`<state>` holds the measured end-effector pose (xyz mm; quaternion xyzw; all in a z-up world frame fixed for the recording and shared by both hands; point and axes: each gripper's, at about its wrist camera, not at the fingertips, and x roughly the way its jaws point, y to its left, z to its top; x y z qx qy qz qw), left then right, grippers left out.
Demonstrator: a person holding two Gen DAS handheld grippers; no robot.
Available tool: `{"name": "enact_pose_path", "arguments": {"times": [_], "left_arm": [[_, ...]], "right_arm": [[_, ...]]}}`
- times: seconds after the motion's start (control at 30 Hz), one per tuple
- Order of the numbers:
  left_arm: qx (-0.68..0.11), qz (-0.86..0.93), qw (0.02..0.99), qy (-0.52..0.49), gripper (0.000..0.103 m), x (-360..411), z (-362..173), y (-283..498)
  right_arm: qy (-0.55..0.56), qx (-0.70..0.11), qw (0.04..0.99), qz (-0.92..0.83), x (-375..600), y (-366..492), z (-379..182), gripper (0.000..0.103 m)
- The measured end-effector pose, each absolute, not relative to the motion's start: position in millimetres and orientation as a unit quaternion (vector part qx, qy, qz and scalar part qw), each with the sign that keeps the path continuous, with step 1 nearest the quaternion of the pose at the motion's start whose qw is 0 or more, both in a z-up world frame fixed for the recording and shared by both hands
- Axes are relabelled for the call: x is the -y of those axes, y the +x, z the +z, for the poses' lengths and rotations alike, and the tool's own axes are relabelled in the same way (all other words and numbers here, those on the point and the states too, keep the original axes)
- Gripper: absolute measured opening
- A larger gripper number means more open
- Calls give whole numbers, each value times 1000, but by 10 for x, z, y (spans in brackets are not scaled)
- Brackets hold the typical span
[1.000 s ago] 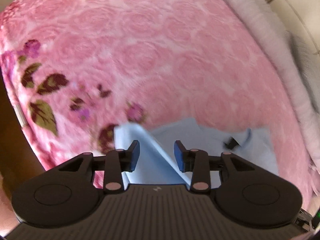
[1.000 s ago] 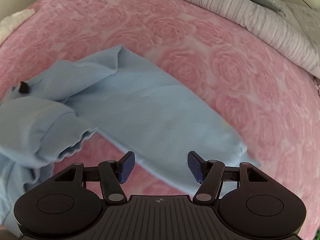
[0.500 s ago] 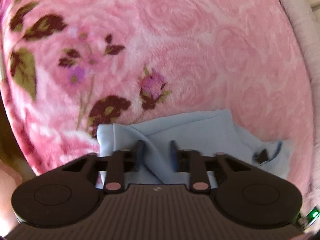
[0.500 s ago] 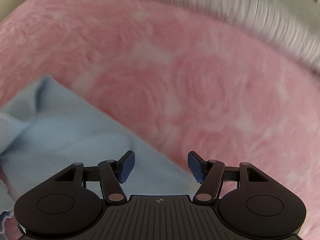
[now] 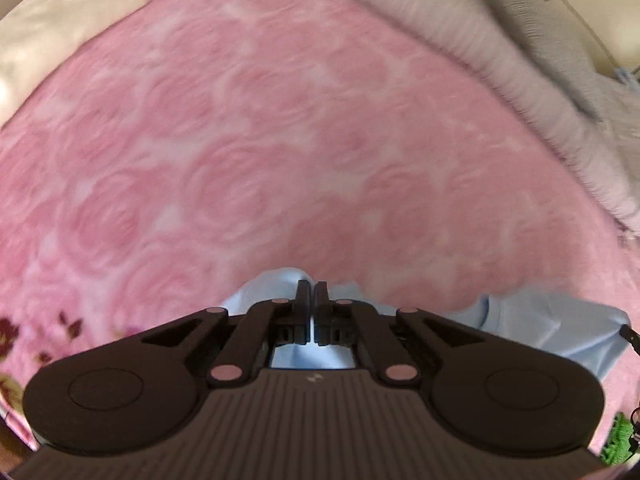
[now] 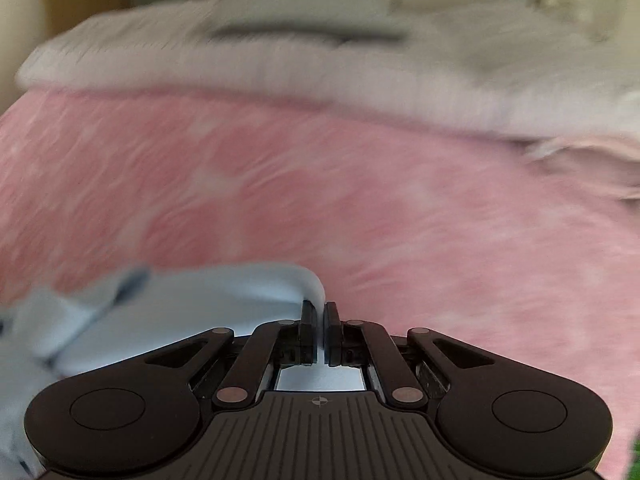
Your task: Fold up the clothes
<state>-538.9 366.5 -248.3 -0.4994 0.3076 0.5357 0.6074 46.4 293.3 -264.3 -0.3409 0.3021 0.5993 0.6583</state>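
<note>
The left gripper has its jaws pressed together on a fold of the light blue garment, with a thin strip of blue cloth showing between the two fingers and more of it under the gripper body. From there the garment spreads out to the right across the pink blanket, ending in a rumpled edge near a small dark tag.

The right gripper is likewise clamped on the garment: a rounded edge of blue cloth curls over the tip of the left finger and passes down between the jaws. The rest of the cloth trails away to the left of this gripper in loose folds, lying on the pink blanket.

Beyond the blanket, the right view shows a pale striped quilt along the far side of the bed, badly blurred. In the left view the same quilt runs along the upper right, and a cream cloth lies at the blanket's upper left corner.
</note>
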Motion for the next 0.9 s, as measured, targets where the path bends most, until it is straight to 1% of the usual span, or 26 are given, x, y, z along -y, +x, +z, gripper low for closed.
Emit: {"name": "enact_pose_path", "arguments": {"times": [0.13, 0.27, 0.4, 0.47, 0.5, 0.53, 0.57, 0.6, 0.63, 0.67, 0.7, 0.73, 0.83, 0.9], "left_arm": [[-297, 488, 661, -486, 0, -3861, -2250, -4960], [-286, 450, 717, -449, 0, -4148, -1970, -4469], [-257, 462, 736, -423, 0, -4467, -1811, -4221], [-243, 468, 744, -410, 0, -4627, -1732, -4096], [-240, 479, 730, -425, 0, -4691, -1750, -4111], [-239, 484, 724, -430, 0, -4690, -1767, -4123], [-238, 490, 717, -435, 4, -4689, -1783, -4135], [-237, 495, 711, -439, 5, -4687, -1800, -4147], [-245, 495, 709, -438, 5, -4588, -1836, -4128], [-258, 489, 708, -440, 7, -4504, -1896, -4104], [-271, 482, 706, -442, 12, -4421, -1957, -4079], [-285, 474, 700, -451, 13, -4288, -2066, -4049], [-322, 445, 680, -486, 15, -3868, -2423, -3948], [-326, 428, 662, -522, 15, -3598, -2653, -3859]], "right_arm": [[-315, -241, 727, 561, -2646, 868, -2115, 1], [-281, -167, 785, 526, -2497, 1196, -1575, 1], [-209, -117, 847, 475, -2506, 1559, -1129, 1], [-187, -152, 859, 452, -2627, 1815, -1049, 3], [-189, -191, 854, 445, -2679, 1911, -1097, 5], [-191, -232, 847, 438, -2730, 2003, -1154, 13], [-193, -273, 839, 430, -2781, 2095, -1211, 19], [-192, -316, 821, 434, -2749, 2144, -1306, 21], [-189, -344, 808, 439, -2654, 2140, -1419, 29], [-185, -371, 795, 443, -2554, 2132, -1533, 43], [-188, -392, 784, 443, -2411, 2081, -1674, 48], [-191, -411, 774, 443, -2263, 2025, -1818, 53], [-188, -501, 732, 423, -1824, 1857, -2296, 53], [-186, -552, 703, 407, -1568, 1745, -2583, 53]]}}
